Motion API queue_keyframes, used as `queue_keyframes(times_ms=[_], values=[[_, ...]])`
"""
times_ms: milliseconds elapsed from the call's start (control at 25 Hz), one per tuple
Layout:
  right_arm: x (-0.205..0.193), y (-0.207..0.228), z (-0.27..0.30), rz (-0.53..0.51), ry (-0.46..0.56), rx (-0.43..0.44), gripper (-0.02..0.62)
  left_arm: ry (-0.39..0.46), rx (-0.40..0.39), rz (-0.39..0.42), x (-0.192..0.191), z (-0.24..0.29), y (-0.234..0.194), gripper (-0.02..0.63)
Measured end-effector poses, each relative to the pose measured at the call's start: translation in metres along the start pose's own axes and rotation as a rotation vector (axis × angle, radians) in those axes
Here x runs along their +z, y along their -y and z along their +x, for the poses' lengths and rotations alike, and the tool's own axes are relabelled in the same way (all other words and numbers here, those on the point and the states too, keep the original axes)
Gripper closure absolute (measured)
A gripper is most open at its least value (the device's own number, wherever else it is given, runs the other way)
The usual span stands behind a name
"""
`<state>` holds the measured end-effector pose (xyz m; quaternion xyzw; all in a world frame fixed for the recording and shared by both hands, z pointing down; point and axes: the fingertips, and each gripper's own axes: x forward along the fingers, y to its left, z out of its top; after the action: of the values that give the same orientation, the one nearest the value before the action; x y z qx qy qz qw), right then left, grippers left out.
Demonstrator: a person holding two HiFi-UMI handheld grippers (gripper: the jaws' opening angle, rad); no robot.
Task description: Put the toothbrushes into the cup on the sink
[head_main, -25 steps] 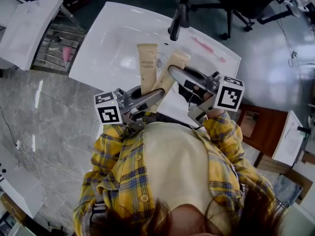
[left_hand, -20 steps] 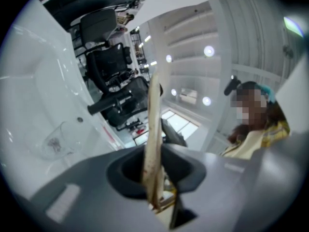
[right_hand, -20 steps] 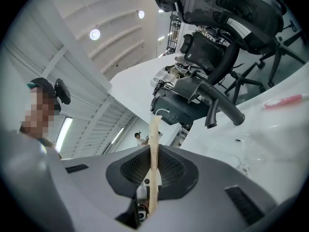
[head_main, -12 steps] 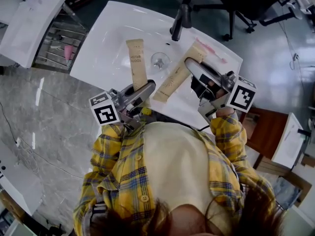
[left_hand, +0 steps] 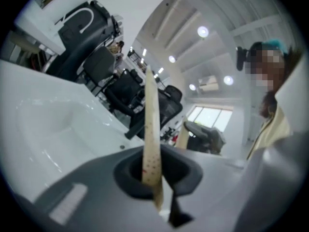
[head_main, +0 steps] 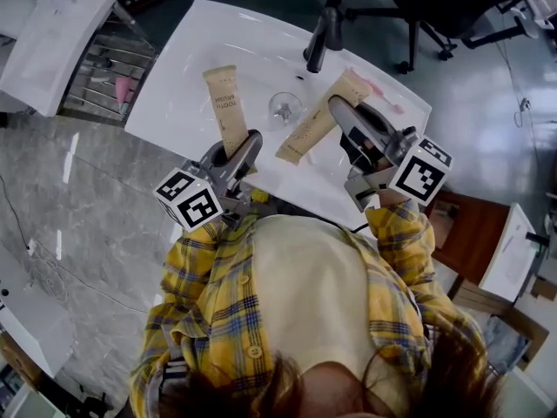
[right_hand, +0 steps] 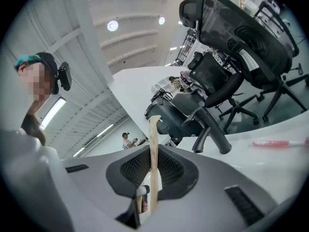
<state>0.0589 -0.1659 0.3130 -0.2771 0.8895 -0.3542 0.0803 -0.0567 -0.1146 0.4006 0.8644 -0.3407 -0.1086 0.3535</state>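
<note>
Starting from your end: your left gripper (left_hand: 152,174) has just been closing and it's squeezed tight on the near end of the left pack (head_main: 224,110). That's a flat beige toothbrush sleeve that pokes out from the jaws over the sink (head_main: 187,68). Your right gripper (right_hand: 150,190) is pinched down on the right pack (head_main: 313,127), the same kind of sleeve. It sits edge-on between the jaws, with its far end pointing up toward the tap (head_main: 320,31). So both hands are full, and the two packs are fanned apart over the basin with neither one sitting in anything.

I'd call this the carry step: picked up, not delivered yet. Between the two packs, in the basin just below the tap, there's a small round shiny thing (head_main: 283,108). It could be the drain or it could be a clear cup seen from above, and I honestly can't tell. I don't see any other cup.

Further out, a pink toothbrush (head_main: 381,94) lies loose on the far right rim, with nothing touching it.

For the next move, I'd pin down where the cup actually is before committing. Then go one hand at a time: bring a pack over the mouth, tip it end-down, and only let go once the end is inside. Two long sleeves heading for one small opening together will probably knock into each other. The pink one looks like it's left for after.
</note>
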Motion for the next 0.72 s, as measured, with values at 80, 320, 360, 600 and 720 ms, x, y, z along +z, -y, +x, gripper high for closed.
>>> queue_keyframes(times_ms=[80, 320, 360, 600, 720], values=[[0.002, 0.003, 0.001, -0.044, 0.019, -0.023, 0.558, 0.016, 0.051, 0.039, 0.004, -0.001, -0.004, 0.594], [0.002, 0.007, 0.007, -0.176, 0.061, -0.084, 0.558, 0.008, 0.148, 0.141, 0.006, -0.001, -0.008, 0.594], [0.002, 0.007, 0.008, -0.203, 0.073, -0.093, 0.558, 0.006, 0.157, 0.158, 0.006, -0.001, -0.008, 0.594], [-0.003, 0.003, 0.017, -0.402, 0.14, -0.144, 0.558, -0.003, 0.191, 0.23, 0.007, -0.001, -0.004, 0.594], [-0.009, 0.007, 0.021, -0.497, 0.163, -0.176, 0.558, -0.001, 0.192, 0.226, 0.005, -0.002, -0.003, 0.594]])
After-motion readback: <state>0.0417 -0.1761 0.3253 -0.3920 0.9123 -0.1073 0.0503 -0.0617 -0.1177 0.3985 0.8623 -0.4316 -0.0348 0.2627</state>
